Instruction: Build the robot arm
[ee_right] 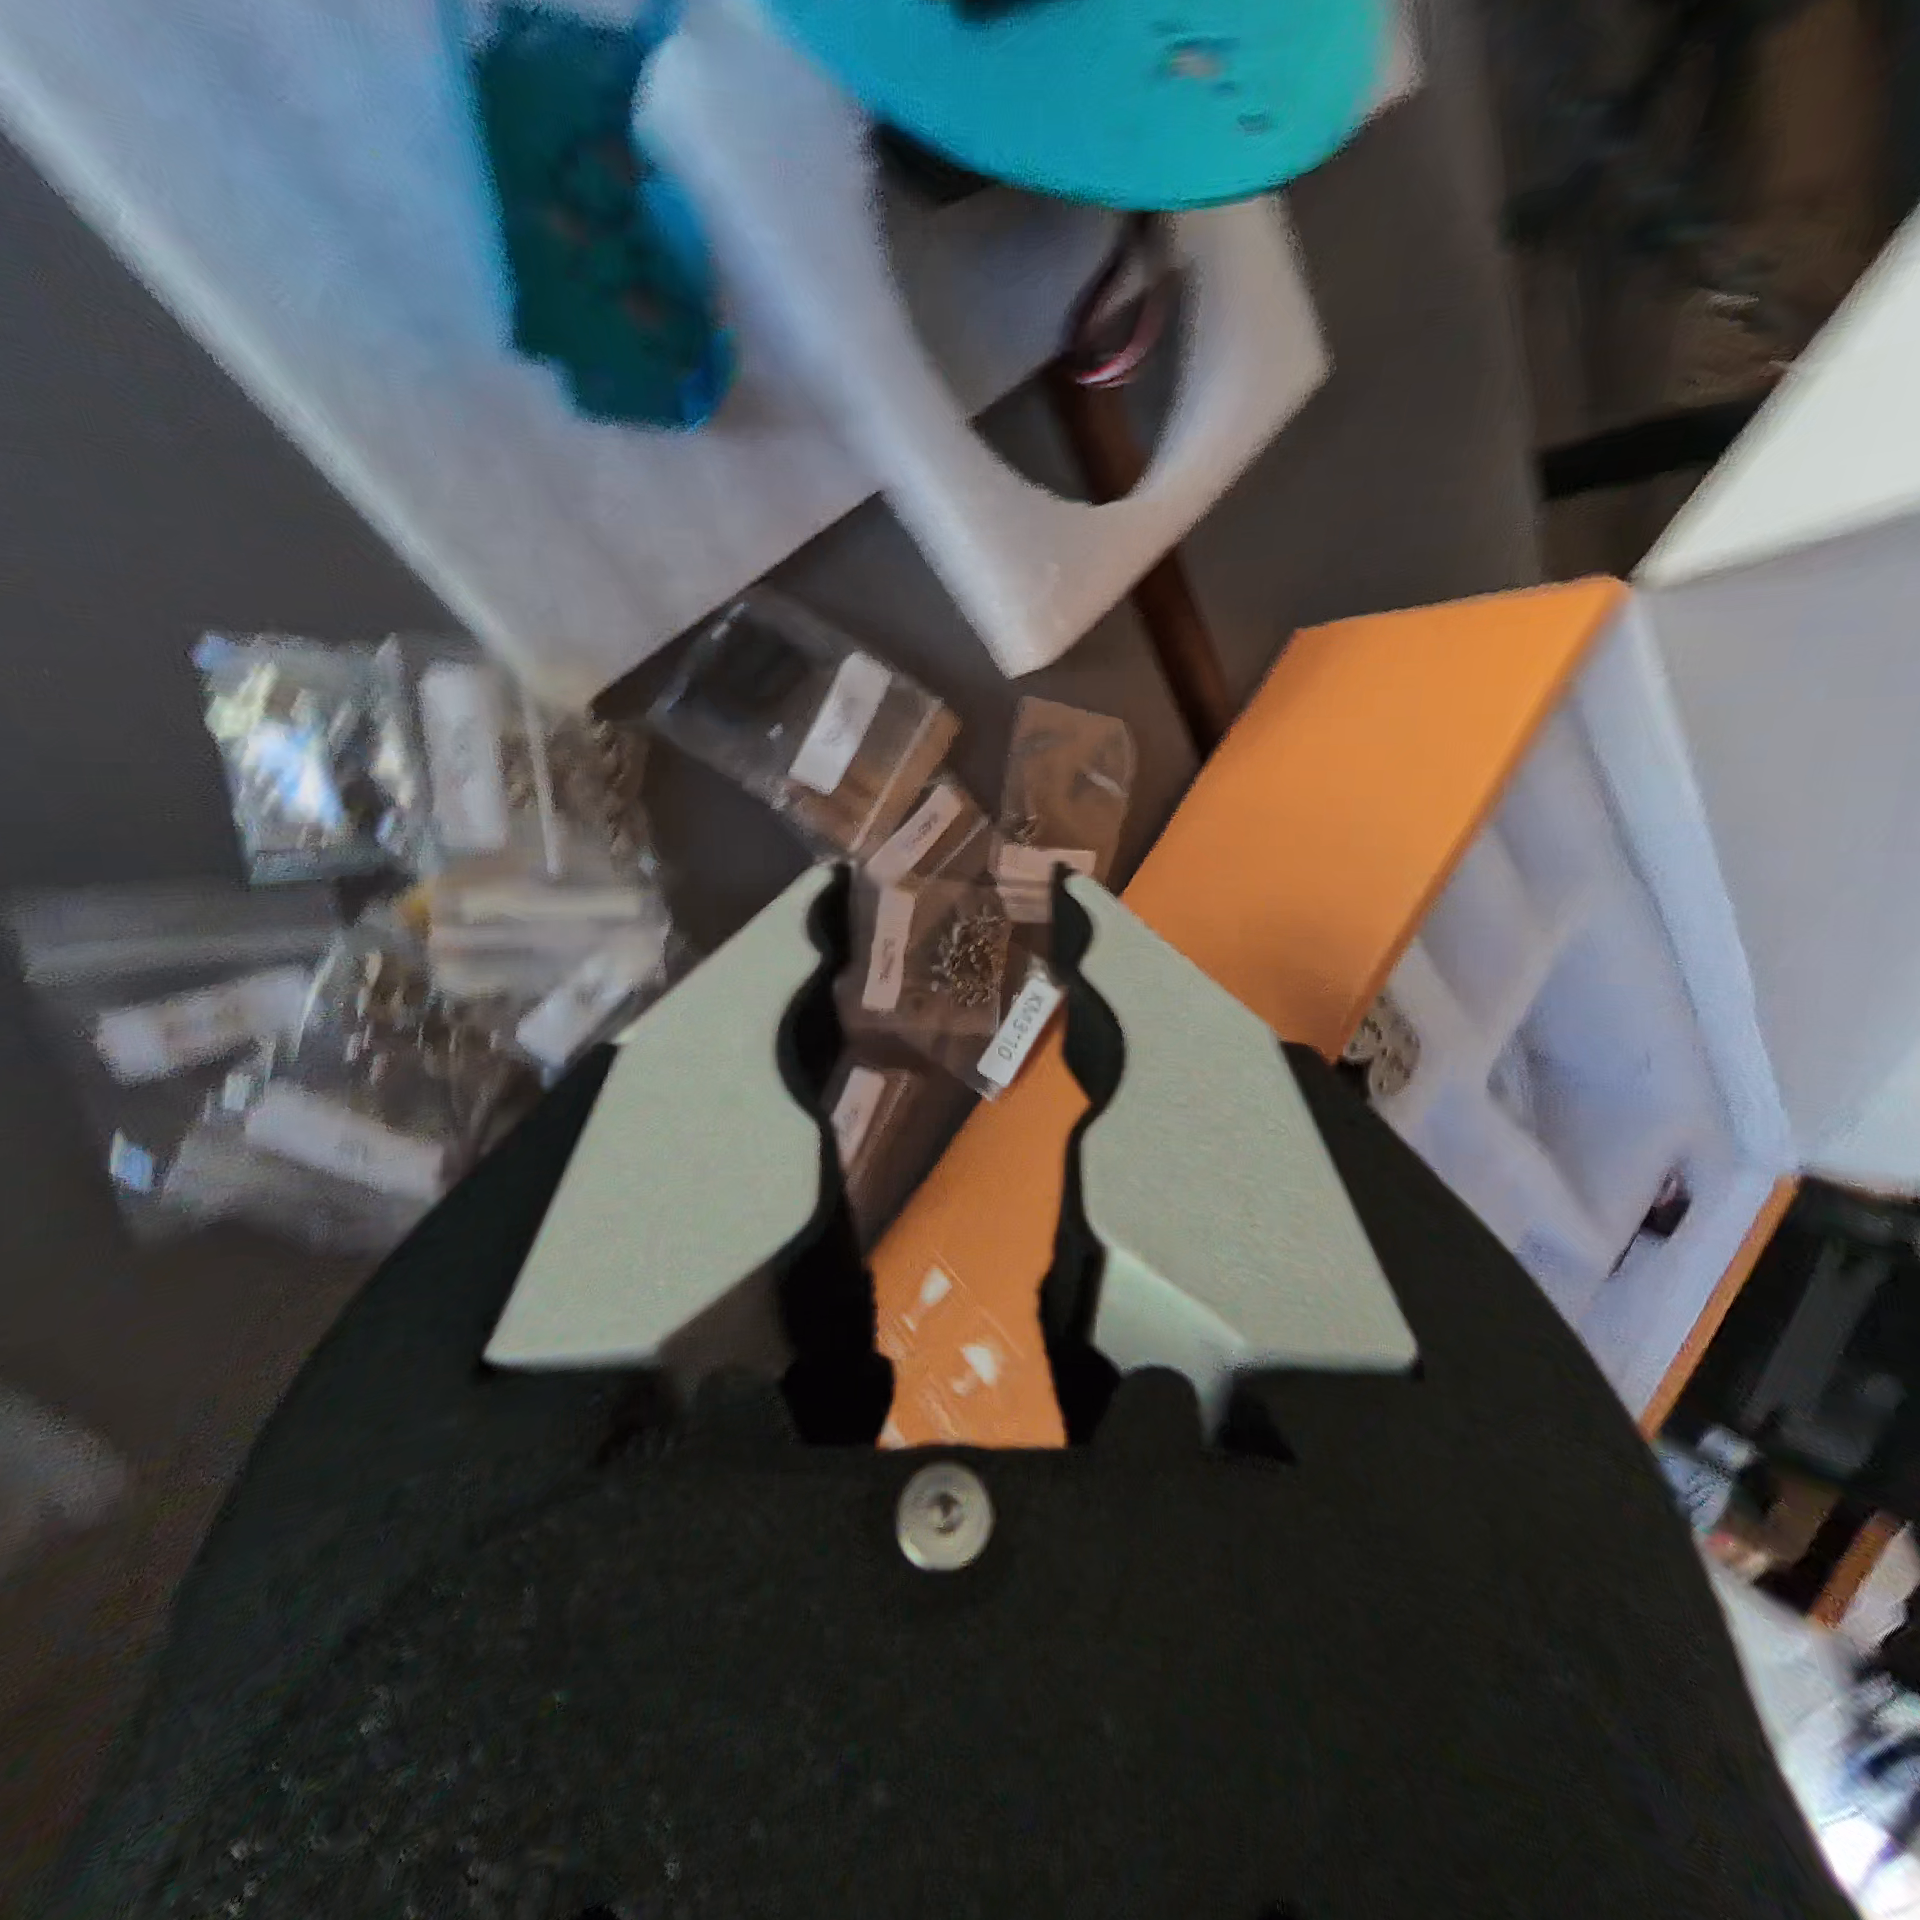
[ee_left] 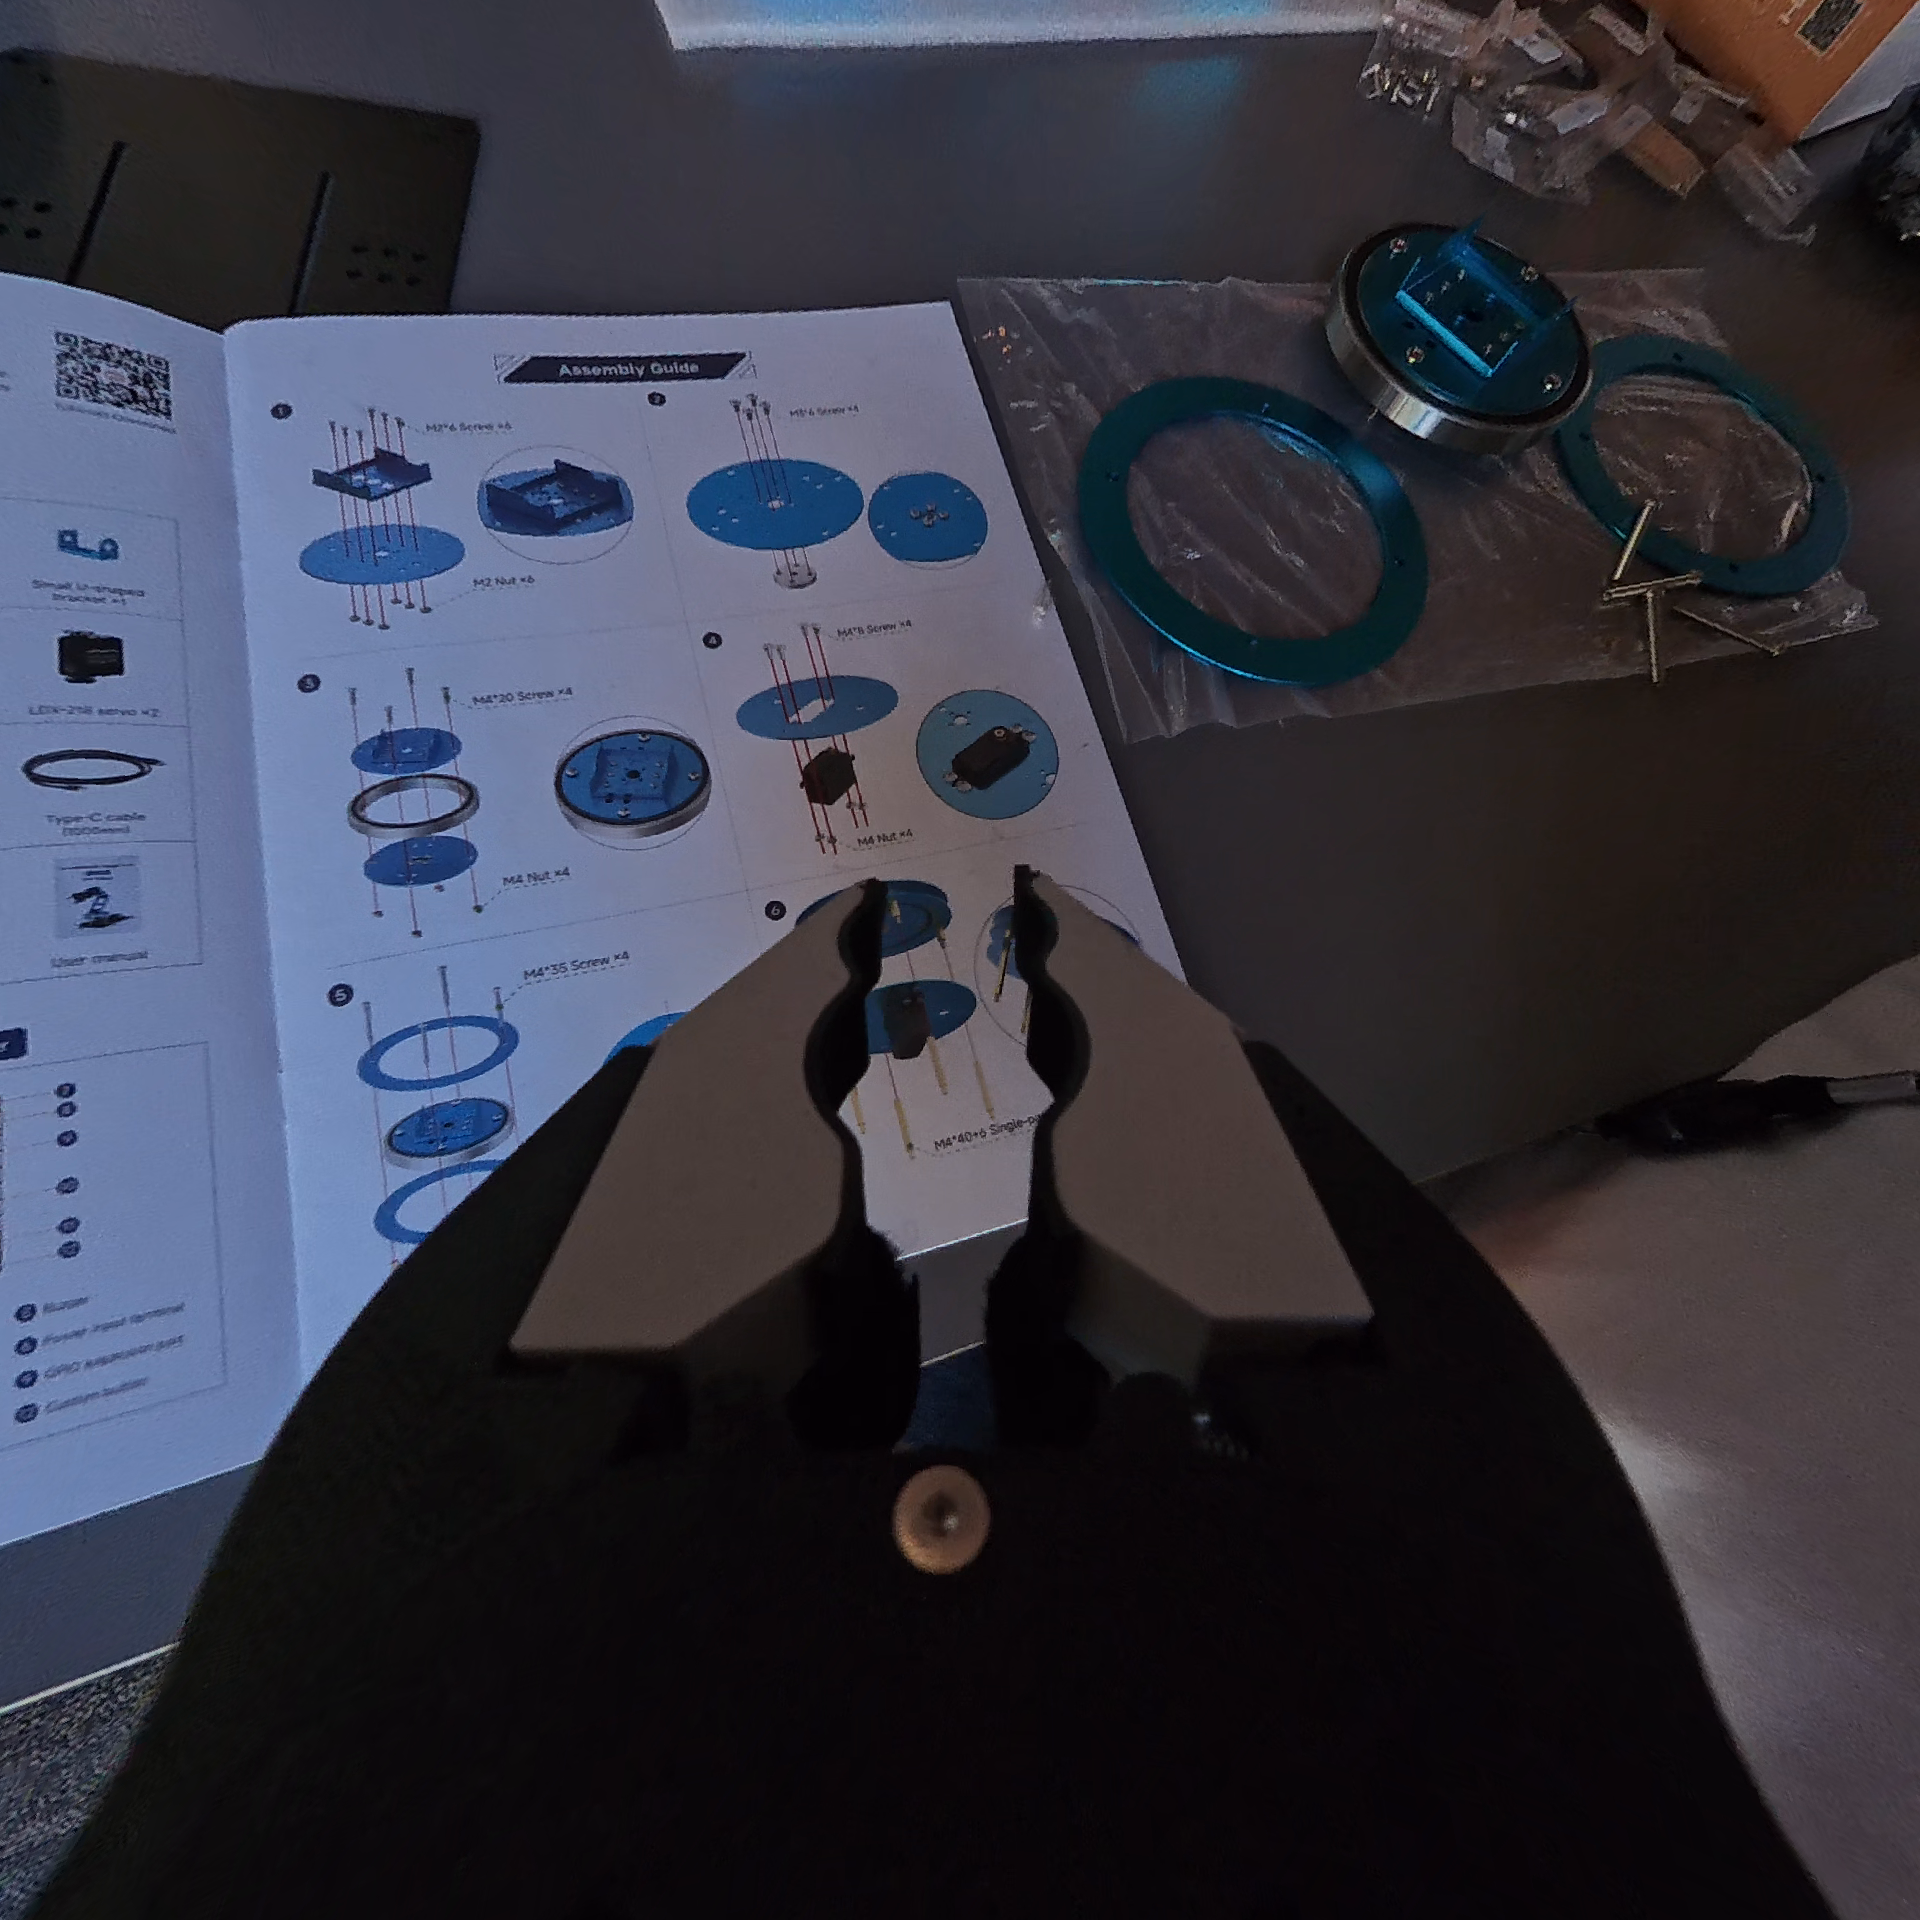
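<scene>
Grey worktop (ee_left: 1455,935) carries an open assembly booklet (ee_left: 644,644), under the empty, narrowly parted left gripper (ee_left: 945,883). Beyond lie two thin blue metal rings (ee_left: 1247,530), stiff and likely light, best pinched across the rim, and a heavier-looking bearing disc (ee_left: 1460,343). The right gripper (ee_right: 945,883), blurred, empty, fingers narrowly apart, hovers over small hardware bags (ee_right: 935,956) beside an orange box (ee_right: 1351,831).

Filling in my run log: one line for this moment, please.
left gripper: open, empty, above booklet | right gripper: open, empty, above small bags, orange box | view blurred
</scene>
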